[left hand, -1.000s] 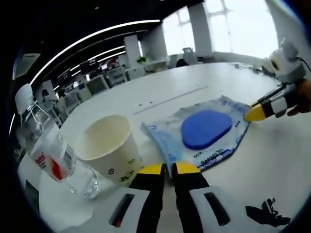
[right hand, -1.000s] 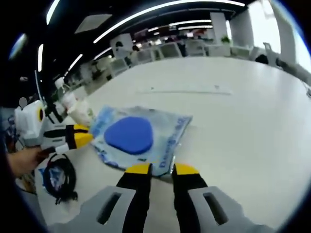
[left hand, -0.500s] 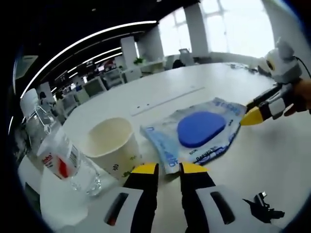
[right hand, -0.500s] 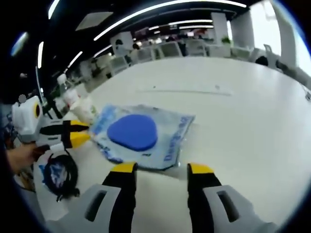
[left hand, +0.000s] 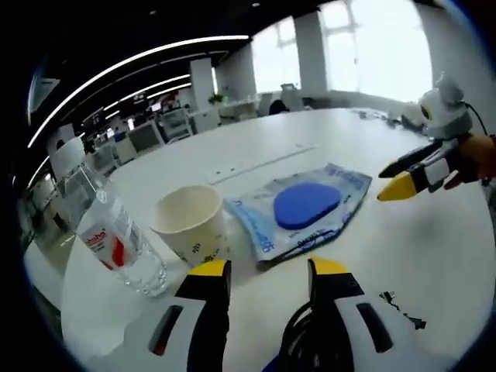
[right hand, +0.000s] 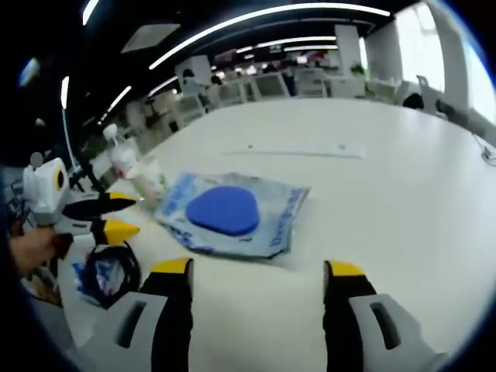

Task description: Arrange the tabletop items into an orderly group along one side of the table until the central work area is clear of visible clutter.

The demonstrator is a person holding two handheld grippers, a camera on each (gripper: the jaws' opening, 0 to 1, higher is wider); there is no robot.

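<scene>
A clear plastic bag [left hand: 333, 211] holding a blue oval pad [left hand: 306, 205] lies flat on the white table [left hand: 442, 248]. My left gripper [left hand: 268, 268] stands open just short of the bag's near edge, apart from it. To its left stand a paper cup [left hand: 192, 225] and a clear water bottle [left hand: 116, 236]. My right gripper [left hand: 391, 178] comes in from the right, open, beside the bag. In the right gripper view the bag [right hand: 275, 221] with the pad [right hand: 225, 211] lies ahead of my open right gripper [right hand: 258, 267]. The left gripper [right hand: 122, 215] stands open at the left.
A coiled black cable [right hand: 108, 271] on a blue-printed packet lies at the left near a hand [right hand: 31, 252]. The cable [left hand: 306, 345] also sits under my left jaws. The bottle [right hand: 122, 159] and cup [right hand: 151, 182] stand beyond the bag. Bare table [right hand: 403, 170] stretches right.
Both grippers were nearly shut at the bag's edges; they have opened wide and drawn back. The bag now lies free on the table, nearer the cup.
</scene>
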